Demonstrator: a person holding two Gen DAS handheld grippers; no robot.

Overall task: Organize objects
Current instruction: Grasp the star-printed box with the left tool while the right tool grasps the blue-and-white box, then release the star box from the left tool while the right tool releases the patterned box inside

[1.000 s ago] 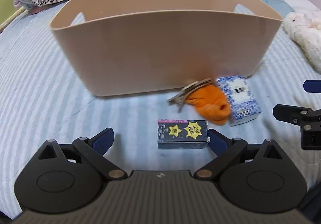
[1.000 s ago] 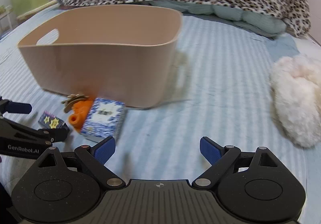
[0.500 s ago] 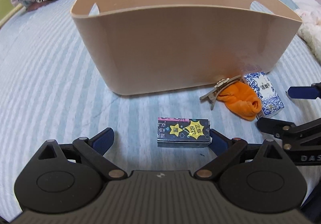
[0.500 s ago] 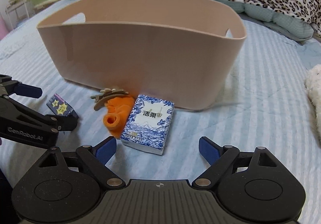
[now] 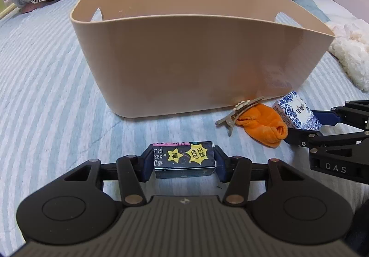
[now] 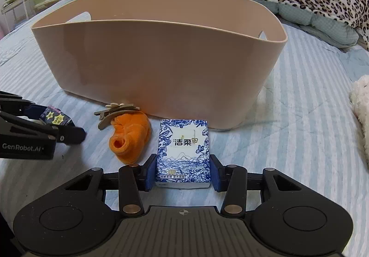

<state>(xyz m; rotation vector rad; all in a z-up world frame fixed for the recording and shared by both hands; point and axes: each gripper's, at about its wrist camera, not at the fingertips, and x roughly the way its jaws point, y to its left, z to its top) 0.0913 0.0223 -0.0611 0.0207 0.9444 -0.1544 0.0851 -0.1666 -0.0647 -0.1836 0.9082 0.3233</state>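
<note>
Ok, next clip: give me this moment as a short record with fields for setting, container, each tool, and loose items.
setting: striped blue bedspread
container: beige tub, upright, contents not visible
left tool: jaws have just been closing, pads against the dark starred box
right tool: jaws have just been closing, pads against the blue-and-white tissue pack
loose items: orange sock, hair clip, both in front of the tub

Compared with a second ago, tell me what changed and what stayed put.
Both came in closer and closed: the left hand-held gripper now has its pads on the dark star-printed box, the right hand-held gripper on the blue-and-white tissue pack. Both items still lie on the bed. The orange sock, hair clip and beige basket stayed as they were.
</note>
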